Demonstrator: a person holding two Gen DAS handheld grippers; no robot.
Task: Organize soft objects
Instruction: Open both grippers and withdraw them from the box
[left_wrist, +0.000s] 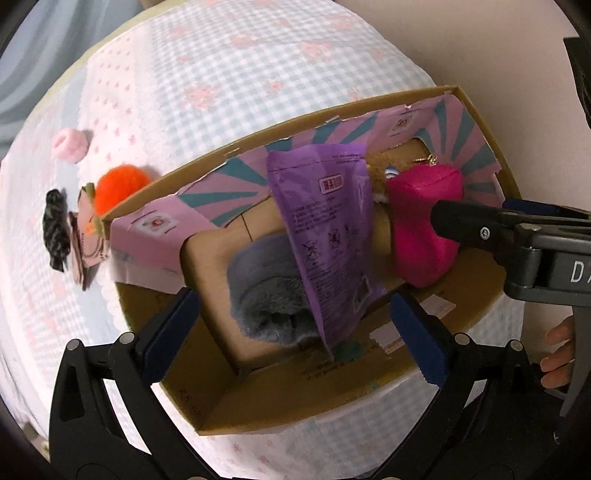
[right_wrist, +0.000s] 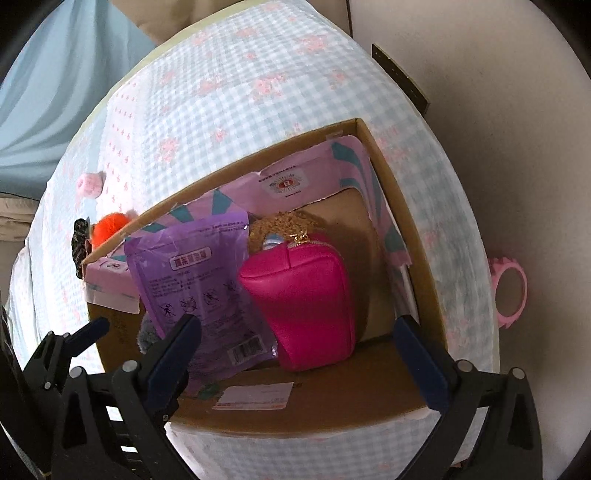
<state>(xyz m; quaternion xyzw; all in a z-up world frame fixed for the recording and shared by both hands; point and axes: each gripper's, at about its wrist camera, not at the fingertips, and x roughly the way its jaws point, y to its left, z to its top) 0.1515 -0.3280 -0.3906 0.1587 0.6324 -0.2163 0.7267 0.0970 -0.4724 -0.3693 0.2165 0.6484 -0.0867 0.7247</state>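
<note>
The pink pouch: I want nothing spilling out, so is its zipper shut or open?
Shut, seemingly: the pink pouch stands upright in the cardboard box, its gold zipper line showing no gap.

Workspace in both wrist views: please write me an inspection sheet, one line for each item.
Surface: blue-and-white checked cloth with pink flowers.
Job's things: open brown cardboard box holds magenta zipped pouch, purple plastic packet, grey plush roll, brown curly plush.
Clutter: orange pompom, pink fluffy ball, dark scrunchie outside the box.
Grippers: left gripper open; right gripper open, both empty.
Cables: nothing seen.
Surroundings: beige wall, pink ring.
</note>
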